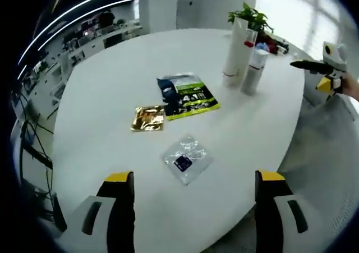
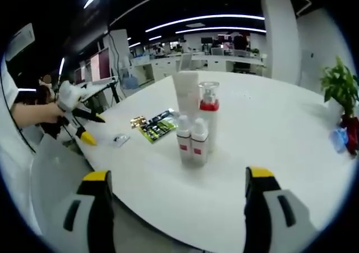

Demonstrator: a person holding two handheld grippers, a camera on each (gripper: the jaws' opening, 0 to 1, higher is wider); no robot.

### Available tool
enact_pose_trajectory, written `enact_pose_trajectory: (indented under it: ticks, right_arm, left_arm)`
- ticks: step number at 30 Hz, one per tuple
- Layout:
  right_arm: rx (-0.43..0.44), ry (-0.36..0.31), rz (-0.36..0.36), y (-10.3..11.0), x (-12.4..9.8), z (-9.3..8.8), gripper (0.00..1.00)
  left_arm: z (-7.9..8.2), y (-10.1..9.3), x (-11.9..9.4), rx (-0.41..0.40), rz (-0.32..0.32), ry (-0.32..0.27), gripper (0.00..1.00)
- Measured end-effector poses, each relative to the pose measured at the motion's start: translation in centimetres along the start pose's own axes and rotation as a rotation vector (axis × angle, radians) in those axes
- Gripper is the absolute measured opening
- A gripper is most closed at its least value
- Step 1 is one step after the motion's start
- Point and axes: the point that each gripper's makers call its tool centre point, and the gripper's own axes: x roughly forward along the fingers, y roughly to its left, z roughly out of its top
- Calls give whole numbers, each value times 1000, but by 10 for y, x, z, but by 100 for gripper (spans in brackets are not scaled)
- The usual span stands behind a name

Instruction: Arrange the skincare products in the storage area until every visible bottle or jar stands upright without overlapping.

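Observation:
Four skincare containers stand upright in a tight cluster on the white round table: a tall white tube, a clear-capped bottle with a red collar and two small white bottles with red bands. In the left gripper view the tube and a small bottle stand at the far right of the table. My left gripper is open over the near edge, holding nothing. My right gripper is also open and empty, short of the cluster. Each gripper shows in the other's view: right, left.
Three flat sachets lie mid-table: a green and black one, a gold one and a clear one with a dark patch. A potted plant and a blue item sit at the far edge. Office desks stand beyond.

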Motion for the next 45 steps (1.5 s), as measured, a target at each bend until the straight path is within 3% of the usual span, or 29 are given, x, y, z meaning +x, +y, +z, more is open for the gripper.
enact_pose_trajectory:
  ticks: [5, 13, 23, 45]
  right_arm:
    - [0, -2, 5, 0, -2, 0, 99]
    - [6, -14, 10, -2, -6, 3, 99]
    - [14, -26, 13, -4, -11, 4, 99]
    - [32, -33, 2, -9, -15, -1, 99]
  left_arm:
    - [12, 3, -12, -87, 40, -75, 88]
    - [23, 1, -31, -148, 79, -159, 94]
    - [27, 3, -42, -153, 104, -186, 97]
    - [36, -7, -29, -161, 99, -169, 97]
